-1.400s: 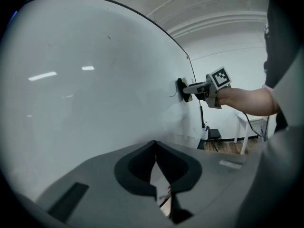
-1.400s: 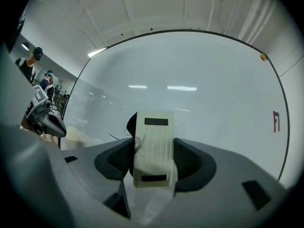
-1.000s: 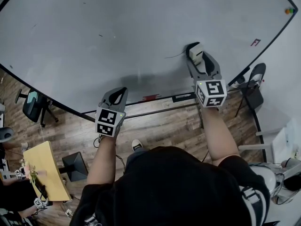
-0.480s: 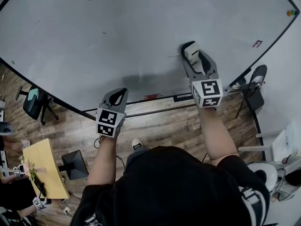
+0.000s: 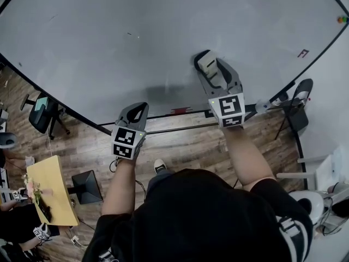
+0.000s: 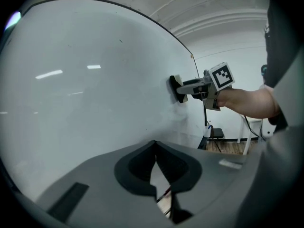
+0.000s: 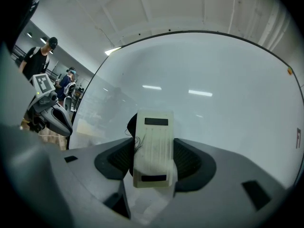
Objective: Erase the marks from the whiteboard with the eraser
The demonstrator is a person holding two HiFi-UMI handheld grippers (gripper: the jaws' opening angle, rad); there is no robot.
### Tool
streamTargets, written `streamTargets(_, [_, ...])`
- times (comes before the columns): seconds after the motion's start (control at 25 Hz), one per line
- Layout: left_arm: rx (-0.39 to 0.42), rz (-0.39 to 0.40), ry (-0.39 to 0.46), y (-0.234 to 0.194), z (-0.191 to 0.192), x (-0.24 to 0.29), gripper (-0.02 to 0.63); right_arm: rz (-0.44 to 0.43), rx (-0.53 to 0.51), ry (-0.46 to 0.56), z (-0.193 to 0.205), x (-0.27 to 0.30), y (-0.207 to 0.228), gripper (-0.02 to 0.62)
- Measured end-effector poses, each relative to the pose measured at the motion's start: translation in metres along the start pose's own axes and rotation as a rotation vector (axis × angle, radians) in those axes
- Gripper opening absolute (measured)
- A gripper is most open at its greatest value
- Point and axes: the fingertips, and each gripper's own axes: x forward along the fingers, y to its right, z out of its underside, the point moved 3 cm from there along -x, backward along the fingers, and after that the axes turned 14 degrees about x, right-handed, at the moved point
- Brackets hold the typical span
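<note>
Seen from the head, the large white whiteboard (image 5: 109, 53) fills the upper frame, and the right tongs (image 5: 209, 69) press a cream rectangular eraser with a black felt face (image 5: 206, 63) against it right of centre, the jaws clenched on the eraser's two long sides. The right gripper view shows that hold closely: the ribbed cream back stands between both dark pads, with a few thin dark threads at its left edge, and two persons stand at the upper left of that frame, beyond the board's rim. Only the left gripper view gives the side profile, at centre right of its frame, where the black felt lies flat on the board. That view also shows the left tongs (image 6: 155, 145) with jaw tips together and nothing between them; from the head they hang at lower centre, just off the board's bottom edge. The head view alone takes in the wooden floor (image 5: 180, 146), a black chair (image 5: 301, 91) at the right and a yellow bench (image 5: 52, 201) at the lower left. Against the frame a second ago, the eraser has travelled leftwards, and the thin dark stroke that lay to its left no longer shows. A small dark mark (image 5: 129, 34) at upper centre and a red mark (image 5: 303, 53) at the right edge remain.
</note>
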Motion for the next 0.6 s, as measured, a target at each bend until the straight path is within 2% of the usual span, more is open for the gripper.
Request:
streamTargets(0.32, [-0.006,-0.026,-0.014,-0.003,0.009,-0.015,0.011,-0.056,-0.078,-0.020,0.013,0.014,-0.039,0.247])
streamTargets(0.6, [-0.001,-0.043,-0.027,-0.007,0.013,-0.026,0.012,-0.053,-0.140,-0.020,0.019,0.019,-0.051,0.247])
